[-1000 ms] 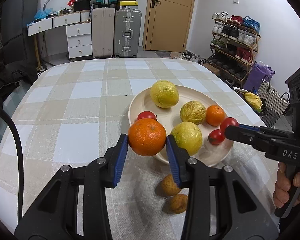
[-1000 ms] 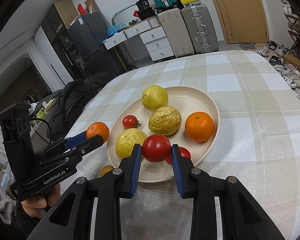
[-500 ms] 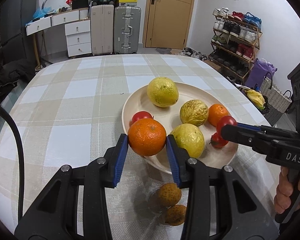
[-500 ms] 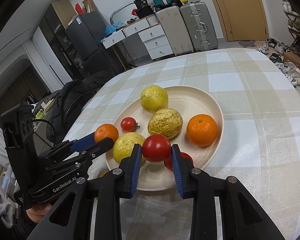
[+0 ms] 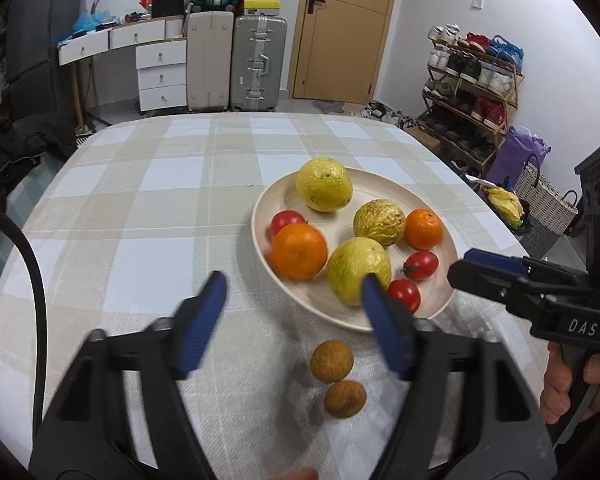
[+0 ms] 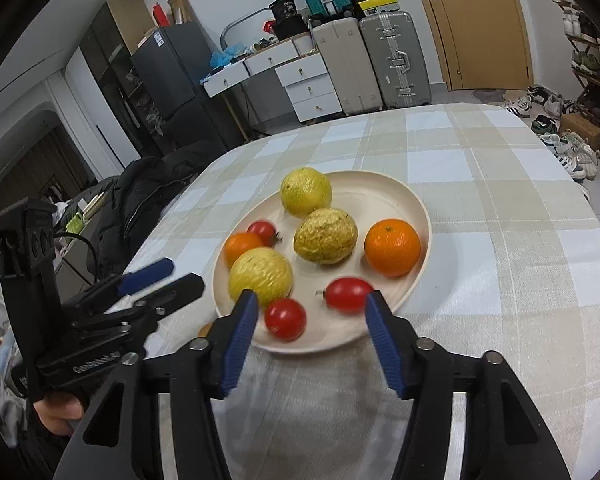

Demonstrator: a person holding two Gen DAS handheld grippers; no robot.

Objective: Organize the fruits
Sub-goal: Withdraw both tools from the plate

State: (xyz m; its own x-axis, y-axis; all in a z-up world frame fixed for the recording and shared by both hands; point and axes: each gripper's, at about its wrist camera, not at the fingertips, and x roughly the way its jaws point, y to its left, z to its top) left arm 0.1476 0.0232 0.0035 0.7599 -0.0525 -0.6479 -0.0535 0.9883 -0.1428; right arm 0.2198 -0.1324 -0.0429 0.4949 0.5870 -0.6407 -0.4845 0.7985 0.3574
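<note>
Both pairs of blue fingers [image 5: 204, 312] stand spread wide with nothing between them: the left gripper [image 5: 292, 300] and right gripper [image 6: 310, 316] sit just off the near rim of the cream plate [image 6: 416, 208]. On the plate lie an orange [image 5: 299, 251], a tomato [image 6: 285, 318] and other fruits. Two small brown fruits [image 5: 331, 361] rest on the cloth just beside the plate's near rim.

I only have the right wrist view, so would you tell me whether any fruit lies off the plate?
Observer: Yes. One brown fruit and a second brown fruit lie close together on the tablecloth, just in front of the plate.
Operator: Thank you. Are the left tongs holding anything?
Observer: No. The left tongs are wide open and empty; the orange sits on the plate beside a tomato.
</note>
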